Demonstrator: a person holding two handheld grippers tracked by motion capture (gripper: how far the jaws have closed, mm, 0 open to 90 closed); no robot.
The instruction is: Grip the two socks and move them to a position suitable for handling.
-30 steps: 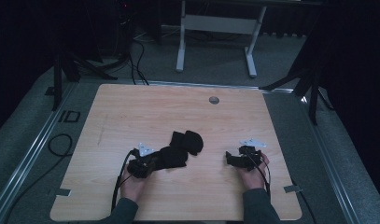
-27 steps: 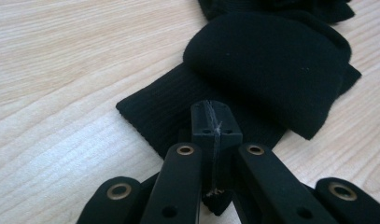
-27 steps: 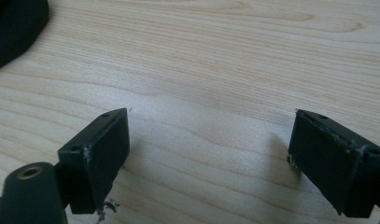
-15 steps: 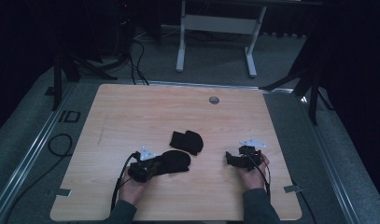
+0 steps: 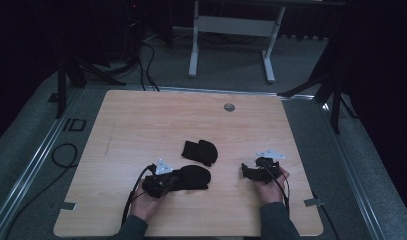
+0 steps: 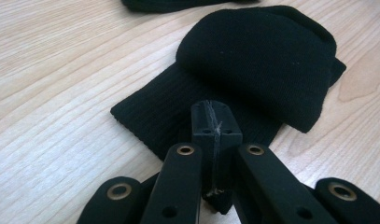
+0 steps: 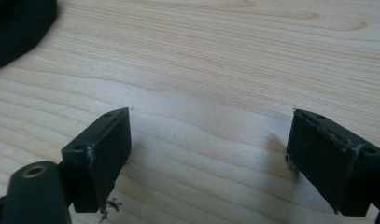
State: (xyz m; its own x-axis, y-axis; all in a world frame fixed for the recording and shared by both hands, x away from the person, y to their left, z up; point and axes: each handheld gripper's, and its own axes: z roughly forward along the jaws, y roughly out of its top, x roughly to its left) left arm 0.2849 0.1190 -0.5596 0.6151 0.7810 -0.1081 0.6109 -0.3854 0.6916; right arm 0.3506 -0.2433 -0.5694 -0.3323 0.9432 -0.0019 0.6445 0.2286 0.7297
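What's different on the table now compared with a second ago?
The left gripper, jaws shut on the cuff of a black sock, has dragged it toward the person, off the other black sock; a second ago the two lay together in one heap. The other sock stayed where it was, and so did the right gripper, open over bare table.
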